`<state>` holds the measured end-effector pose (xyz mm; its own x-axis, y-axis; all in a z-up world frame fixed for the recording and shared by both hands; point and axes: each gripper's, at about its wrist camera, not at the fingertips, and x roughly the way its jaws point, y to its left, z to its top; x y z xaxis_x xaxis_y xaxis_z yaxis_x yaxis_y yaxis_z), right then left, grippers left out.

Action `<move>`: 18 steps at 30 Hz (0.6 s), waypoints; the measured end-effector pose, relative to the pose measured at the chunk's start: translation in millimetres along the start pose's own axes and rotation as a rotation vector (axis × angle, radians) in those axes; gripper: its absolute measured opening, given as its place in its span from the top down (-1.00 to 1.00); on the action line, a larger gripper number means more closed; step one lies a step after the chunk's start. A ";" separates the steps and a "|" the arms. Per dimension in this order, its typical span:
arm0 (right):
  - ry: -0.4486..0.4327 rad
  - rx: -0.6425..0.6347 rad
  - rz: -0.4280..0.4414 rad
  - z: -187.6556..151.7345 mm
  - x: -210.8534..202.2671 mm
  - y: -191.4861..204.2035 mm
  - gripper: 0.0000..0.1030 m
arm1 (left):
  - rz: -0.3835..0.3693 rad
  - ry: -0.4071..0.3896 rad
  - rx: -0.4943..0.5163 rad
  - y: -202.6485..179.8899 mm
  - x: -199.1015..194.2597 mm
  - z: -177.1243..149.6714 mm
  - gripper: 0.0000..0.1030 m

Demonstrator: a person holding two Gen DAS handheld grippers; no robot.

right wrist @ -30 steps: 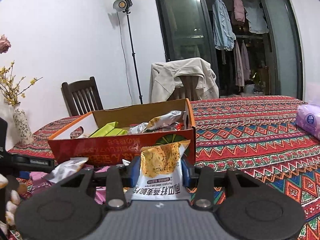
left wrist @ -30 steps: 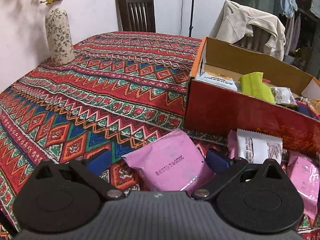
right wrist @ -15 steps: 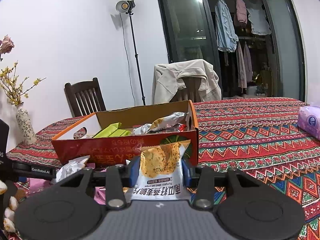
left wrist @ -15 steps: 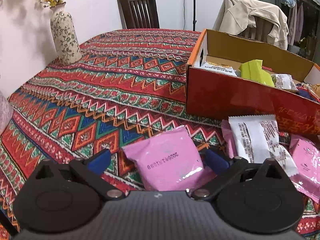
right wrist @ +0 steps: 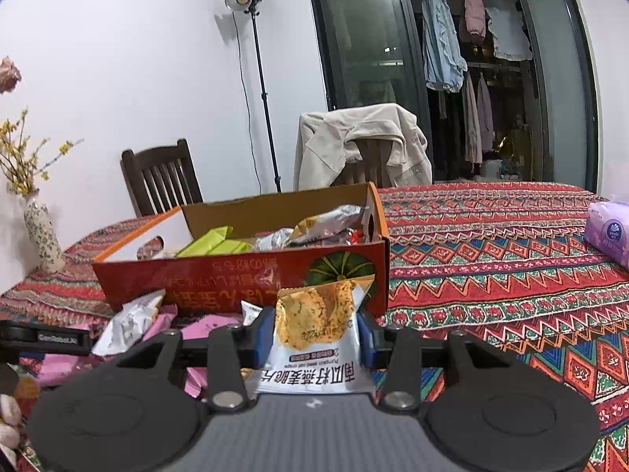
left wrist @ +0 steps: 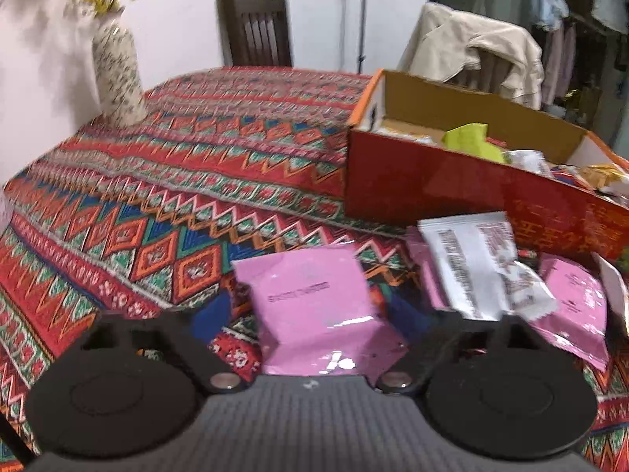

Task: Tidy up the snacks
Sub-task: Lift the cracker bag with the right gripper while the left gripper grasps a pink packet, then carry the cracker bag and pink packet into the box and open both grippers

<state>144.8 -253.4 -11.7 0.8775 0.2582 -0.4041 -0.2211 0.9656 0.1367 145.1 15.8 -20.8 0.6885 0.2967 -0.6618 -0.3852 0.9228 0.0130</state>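
My left gripper (left wrist: 310, 310) is shut on a pink snack packet (left wrist: 310, 306) and holds it above the patterned tablecloth, short of the red cardboard box (left wrist: 452, 188). My right gripper (right wrist: 314, 334) is shut on a white packet with an orange cracker picture (right wrist: 314, 334), held in front of the same box (right wrist: 236, 275). The box holds green, silver and yellow packets. A white printed packet (left wrist: 479, 259) and more pink packets (left wrist: 570, 306) lie in front of the box.
A patterned vase with yellow flowers (left wrist: 118, 74) stands at the table's far left. Two chairs, one with a beige jacket (right wrist: 361, 141), stand behind the table. A purple tissue pack (right wrist: 609, 232) lies at the right. A lamp stand (right wrist: 255, 78) is by the wall.
My left gripper has lifted the pink packet and the view has tilted up and gone blurry. My right gripper has risen slightly with its cracker packet.
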 end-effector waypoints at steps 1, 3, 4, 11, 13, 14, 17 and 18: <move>0.002 0.000 0.001 0.3 0.6 0.0 0.18 | -0.013 -0.007 0.009 -0.5 -1.5 -0.4 -0.30; 0.004 0.000 0.002 -0.8 1.0 0.5 0.18 | -0.037 -0.014 0.019 -0.5 -3.6 -2.0 -0.25; 0.005 -0.001 0.001 -0.9 1.5 0.7 0.18 | -0.045 -0.017 0.017 0.8 -4.3 -2.6 -0.24; 0.014 -0.001 0.002 -2.8 3.2 0.7 0.18 | -0.089 -0.029 -0.013 13.7 -9.4 -4.9 -0.23; 0.012 -0.001 0.005 -3.0 3.0 0.9 0.18 | -0.097 -0.037 -0.013 16.1 -11.3 -5.4 -0.23; 0.010 -0.002 0.007 -2.8 3.0 1.1 0.18 | -0.101 -0.042 -0.013 17.4 -12.5 -5.4 -0.23; 0.005 -0.007 0.012 -3.2 2.0 1.9 0.18 | -0.111 -0.063 -0.012 21.3 -17.4 -4.1 -0.23; 0.004 -0.009 0.015 -3.3 1.9 2.4 0.18 | -0.115 -0.074 -0.014 22.9 -19.7 -3.4 -0.23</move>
<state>144.5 -250.5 -15.2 0.8724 0.2725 -0.4058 -0.2380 0.9619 0.1343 120.5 30.3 -10.0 0.7716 0.2069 -0.6015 -0.3091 0.9484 -0.0704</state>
